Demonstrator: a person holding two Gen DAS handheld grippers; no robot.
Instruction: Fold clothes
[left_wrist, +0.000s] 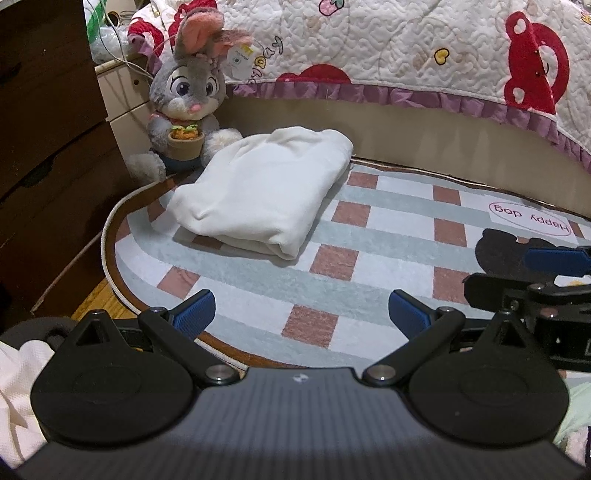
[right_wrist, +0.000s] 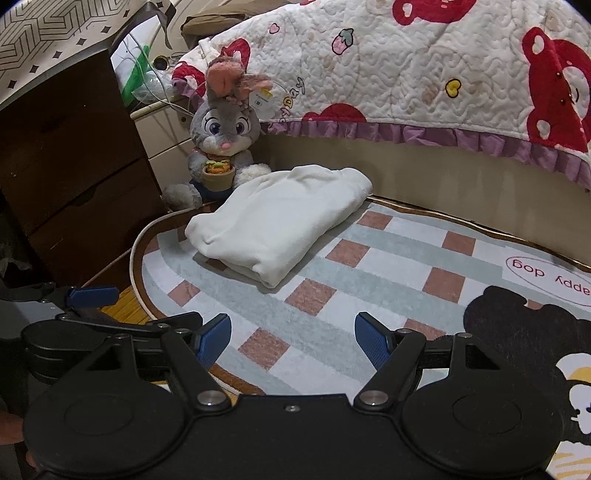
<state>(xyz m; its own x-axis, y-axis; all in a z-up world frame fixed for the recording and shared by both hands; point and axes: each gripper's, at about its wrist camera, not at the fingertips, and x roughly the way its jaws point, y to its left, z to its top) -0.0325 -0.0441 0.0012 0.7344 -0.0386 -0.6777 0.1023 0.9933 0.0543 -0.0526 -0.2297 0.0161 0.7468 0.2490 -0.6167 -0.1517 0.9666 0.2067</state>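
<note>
Left wrist: white garment (left_wrist: 258, 192) folded on checked rug (left_wrist: 369, 258); both hand-held grippers apart, empty.

plush rabbit (left_wrist: 186, 103) sits beside checked rug (left_wrist: 369, 236), under quilt (left_wrist: 406, 40).

My left gripper (left_wrist: 301, 314) is matte black, with two round disc housings either side of a ribbed dark grey body that bears a small white mark at its centre. Silver pivot screws pin the angled black link arms. Its fingertips (left_wrist: 194, 314) wear ridged blue pads. My right gripper (right_wrist: 291, 341) matches: black discs, silver screws, triangular cut-outs, blue textured pads.
</note>
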